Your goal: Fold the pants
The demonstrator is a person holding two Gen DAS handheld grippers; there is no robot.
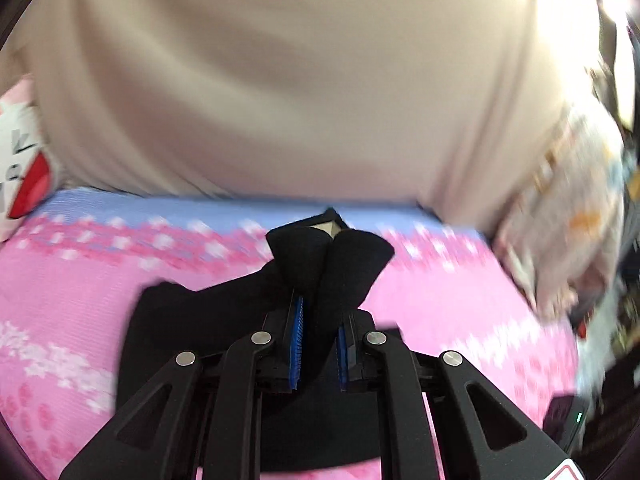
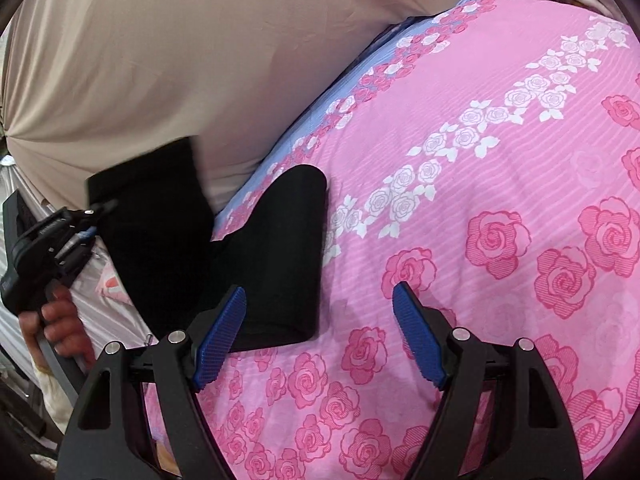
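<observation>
1. Left gripper [image 1: 320, 340] (left wrist view): its blue pads [image 1: 297, 344] are closed on a bunched edge of the black pants [image 1: 332, 264], which rise between the jaws toward 12 o'clock and trail off toward 9 o'clock over the pink floral bedsheet [image 1: 80, 288]. A beige curtain-like cloth [image 1: 280, 80] fills the background. The picture is smeared, so the exact hem held cannot be told.
2. Advice for the step: the fold appears to be under way; the carried edge should probably travel flat and low across the garment and land square on the far edge, avoiding a twist in the cloth.
3. Right wrist view: the left gripper [image 2: 105, 205] appears at 9 o'clock, held by a hand [image 2: 60, 320], gripper tilted somewhat downward, with pants [image 2: 260, 248] hanging from it and the remainder lying on the bedsheet [image 2: 520, 160].
4. Right gripper [image 2: 320, 336]: jaws wide apart, nothing between them, poised over the bedsheet just beside the lower pants edge, at 6 o'clock; it may pin that edge.
</observation>
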